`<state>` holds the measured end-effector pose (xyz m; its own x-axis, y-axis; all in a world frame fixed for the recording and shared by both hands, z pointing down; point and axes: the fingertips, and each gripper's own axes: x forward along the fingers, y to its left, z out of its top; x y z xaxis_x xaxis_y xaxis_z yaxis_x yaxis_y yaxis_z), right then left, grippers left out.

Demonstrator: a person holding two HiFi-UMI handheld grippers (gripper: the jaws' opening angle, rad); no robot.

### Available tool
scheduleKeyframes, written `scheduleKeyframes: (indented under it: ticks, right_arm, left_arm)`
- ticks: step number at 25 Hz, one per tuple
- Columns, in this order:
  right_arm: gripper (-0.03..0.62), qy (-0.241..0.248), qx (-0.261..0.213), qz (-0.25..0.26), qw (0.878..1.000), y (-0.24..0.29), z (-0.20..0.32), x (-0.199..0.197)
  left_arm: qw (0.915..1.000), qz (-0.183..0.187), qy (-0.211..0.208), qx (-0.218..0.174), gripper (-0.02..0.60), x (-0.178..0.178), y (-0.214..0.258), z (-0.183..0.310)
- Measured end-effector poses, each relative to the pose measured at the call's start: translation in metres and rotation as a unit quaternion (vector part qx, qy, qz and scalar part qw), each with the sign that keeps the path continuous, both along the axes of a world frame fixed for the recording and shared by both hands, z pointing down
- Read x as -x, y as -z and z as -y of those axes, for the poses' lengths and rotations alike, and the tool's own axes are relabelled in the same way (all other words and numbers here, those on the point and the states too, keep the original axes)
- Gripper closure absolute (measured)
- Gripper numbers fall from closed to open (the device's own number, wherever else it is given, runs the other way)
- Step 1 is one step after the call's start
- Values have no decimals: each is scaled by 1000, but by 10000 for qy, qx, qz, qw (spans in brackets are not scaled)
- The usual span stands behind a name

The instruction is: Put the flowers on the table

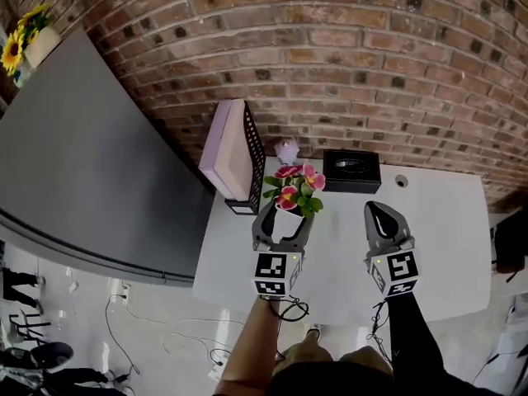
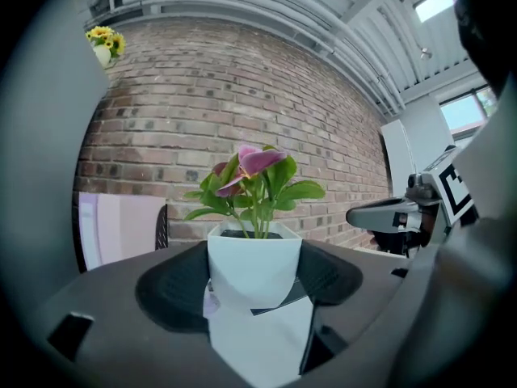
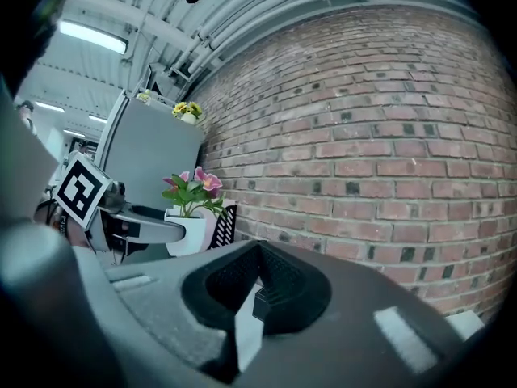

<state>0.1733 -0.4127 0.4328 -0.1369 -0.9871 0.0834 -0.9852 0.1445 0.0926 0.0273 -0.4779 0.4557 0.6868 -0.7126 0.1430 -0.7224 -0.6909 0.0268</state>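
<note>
A white pot of pink flowers (image 1: pixel 295 190) with green leaves is held over the white table (image 1: pixel 445 246). My left gripper (image 1: pixel 285 214) is shut on the pot. In the left gripper view the white pot (image 2: pixel 253 265) fills the space between the dark jaws, with the blossoms (image 2: pixel 254 164) above. My right gripper (image 1: pixel 381 214) hovers to the right of the pot, shut with nothing in it. From the right gripper view the flower pot (image 3: pixel 187 229) shows at the left, behind the left gripper (image 3: pixel 145 223).
A black mesh file holder (image 1: pixel 256 159) with a pale pink box (image 1: pixel 229 148) stands at the table's back left. A black box (image 1: pixel 351 170) sits at the back, by the brick wall (image 1: pixel 346 64). A grey cabinet (image 1: pixel 74 163) stands left, sunflowers (image 1: pixel 18 40) on top.
</note>
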Motion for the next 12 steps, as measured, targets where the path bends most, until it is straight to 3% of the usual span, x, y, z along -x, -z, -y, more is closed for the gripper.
scheduleKeyframes:
  ticks: [6, 12]
  right_arm:
    - [594, -127, 315, 118, 9994, -43, 40, -5]
    - [594, -156, 590, 96, 9981, -69, 61, -6]
  left_arm:
    - [9993, 112, -168, 300, 250, -12, -57, 41]
    - [9974, -26, -260, 676, 252, -20, -101, 67]
